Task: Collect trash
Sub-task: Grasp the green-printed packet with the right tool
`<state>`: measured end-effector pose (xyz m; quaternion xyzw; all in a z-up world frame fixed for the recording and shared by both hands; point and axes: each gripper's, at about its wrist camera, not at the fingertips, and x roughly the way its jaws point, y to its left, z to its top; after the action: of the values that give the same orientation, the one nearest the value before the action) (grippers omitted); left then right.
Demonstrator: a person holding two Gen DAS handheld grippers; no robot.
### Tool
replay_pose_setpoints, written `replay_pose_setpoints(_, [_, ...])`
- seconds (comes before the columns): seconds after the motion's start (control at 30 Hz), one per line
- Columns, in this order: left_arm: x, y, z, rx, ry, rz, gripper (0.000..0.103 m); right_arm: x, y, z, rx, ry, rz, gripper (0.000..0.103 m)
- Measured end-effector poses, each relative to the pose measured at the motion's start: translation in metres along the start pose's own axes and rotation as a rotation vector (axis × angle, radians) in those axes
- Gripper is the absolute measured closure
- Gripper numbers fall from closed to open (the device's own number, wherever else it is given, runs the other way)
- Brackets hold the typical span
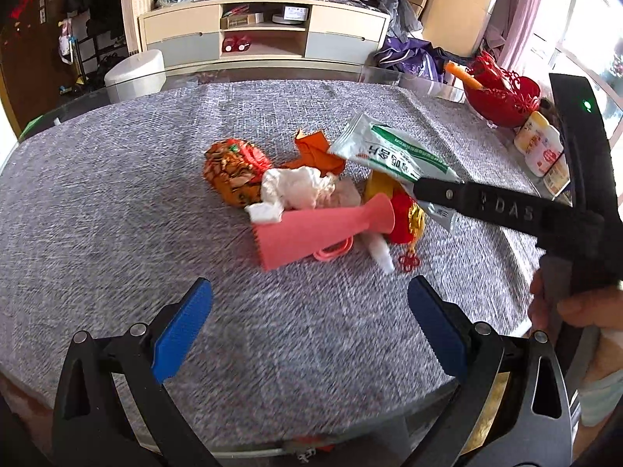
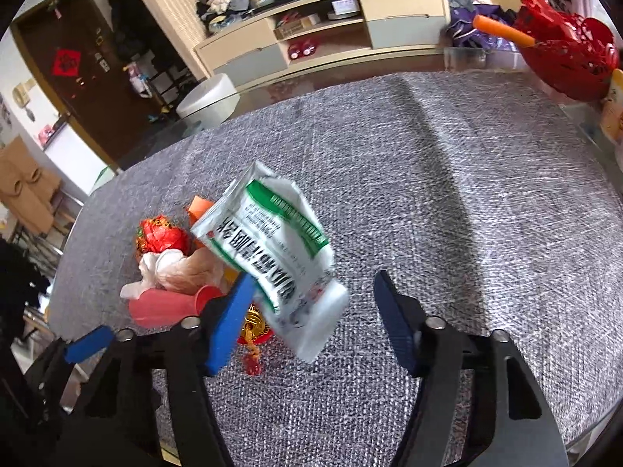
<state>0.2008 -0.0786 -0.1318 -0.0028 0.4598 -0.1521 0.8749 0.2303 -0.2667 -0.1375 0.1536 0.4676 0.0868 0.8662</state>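
Scraps sit heaped in one pile mid-desk, likely the collecting spot. The packet hangs tilted over the pile's right edge, inside the right hand-held gripper, whose jaws stand parted and unclamped. The left hand-held gripper waits released and empty before the pile.

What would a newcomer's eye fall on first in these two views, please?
First, the white-and-green packet, tilted up between the parted fingers of the right hand-held gripper, against one finger and clear of the other. Just behind it, a bright heap of trash sits mid-way across the grey tablecloth. A red openwork basket stands at the far right edge.
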Motion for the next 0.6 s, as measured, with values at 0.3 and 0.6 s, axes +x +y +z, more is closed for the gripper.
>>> replay_pose_setpoints(0.3, [0.019, -0.013, 0.02, -0.011, -0.008, 0.015, 0.008, -0.009, -0.008, -0.002, -0.023, -0.049, -0.013, 0.08])
replay_pose_setpoints(0.6, [0.039, -0.017, 0.03, -0.073, 0.005, 0.049, 0.014, -0.023, -0.021, -0.007, -0.047, -0.068, -0.028, 0.081])
